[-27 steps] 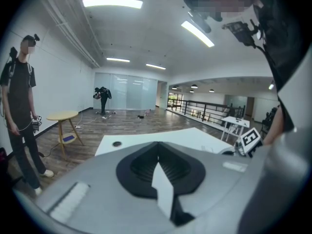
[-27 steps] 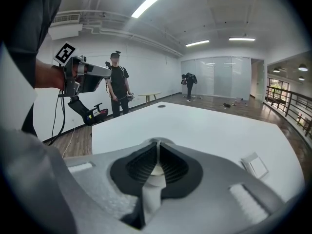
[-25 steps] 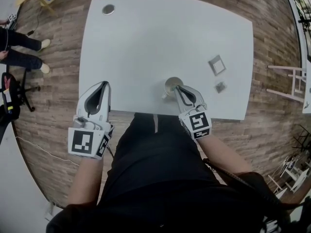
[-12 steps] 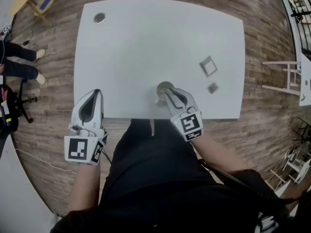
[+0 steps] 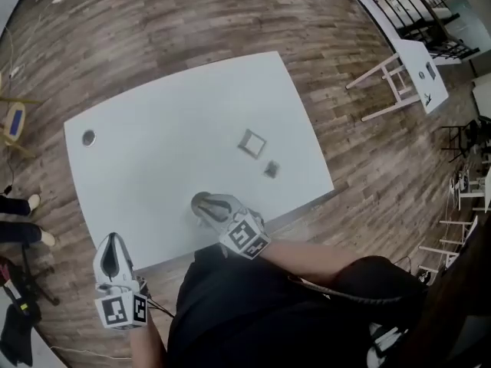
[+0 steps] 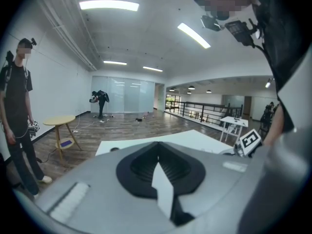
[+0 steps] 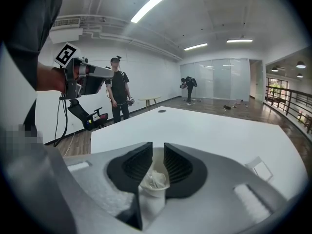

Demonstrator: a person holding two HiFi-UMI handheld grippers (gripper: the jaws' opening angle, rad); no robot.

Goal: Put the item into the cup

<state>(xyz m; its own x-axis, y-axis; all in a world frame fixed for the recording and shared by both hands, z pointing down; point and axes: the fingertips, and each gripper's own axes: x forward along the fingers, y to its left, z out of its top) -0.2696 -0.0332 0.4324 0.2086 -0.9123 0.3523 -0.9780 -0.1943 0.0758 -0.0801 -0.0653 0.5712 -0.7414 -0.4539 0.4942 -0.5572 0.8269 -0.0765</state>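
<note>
left gripper [image 5: 113,242] hangs clenched shut and empty well left of the cup [image 7: 152,201], right gripper [image 7: 158,148] above the cup has just been opening its jaws, and the crumpled white item [image 7: 155,179] sits inside the cup, so it's basically done

A white table [image 5: 176,129] stood on a brown wood-plank floor [image 5: 192,21]. The left gripper [image 5: 113,240] and the right gripper [image 5: 199,201] were both pale grey, with black ribbed pads [image 7: 136,162]. Each carried a white cube [image 5: 247,237] printed with black square markers. The cup [image 7: 151,201] was white, and so was the crumpled item [image 7: 156,179] inside it. A square frame [image 5: 252,142] on the table was grey, a smaller piece [image 5: 271,169] was darker grey, and a round disc [image 5: 89,137] was dark. The person's clothing [image 5: 253,313] was black.
</note>
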